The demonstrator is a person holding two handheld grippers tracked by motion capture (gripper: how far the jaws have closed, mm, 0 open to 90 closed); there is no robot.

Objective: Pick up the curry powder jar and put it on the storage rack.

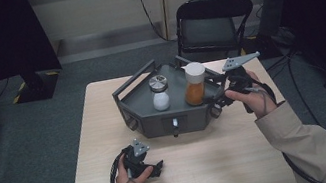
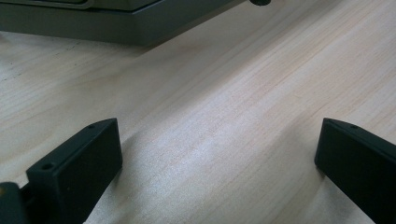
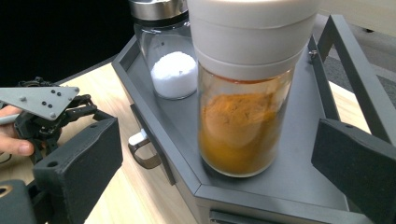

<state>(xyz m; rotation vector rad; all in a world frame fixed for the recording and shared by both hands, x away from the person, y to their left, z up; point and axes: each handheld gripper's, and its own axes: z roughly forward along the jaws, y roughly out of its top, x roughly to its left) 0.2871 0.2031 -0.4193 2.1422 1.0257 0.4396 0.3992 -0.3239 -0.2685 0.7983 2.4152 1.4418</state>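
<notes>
Orange powder fills the jar (image 3: 243, 126) standing on the grey tray (image 3: 303, 154), framed by the right gripper's (image 3: 217, 158) spread jaws: approach step. Next, I judge, advance and squeeze. Left gripper (image 2: 219, 163) rests released on the table (image 2: 233, 93).

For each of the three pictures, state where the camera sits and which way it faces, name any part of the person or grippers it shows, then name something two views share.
High view: above the person's side, looking forward and down on the table; both forearms, left gripper, right gripper.
Left gripper view: low on the left gripper, facing along bare tabletop toward the grey tray; own open jaws.
Right gripper view: on the right gripper, facing the orange spice jar; own open jaws.
Shared: high and right gripper views both show the white-powder jar.
</notes>
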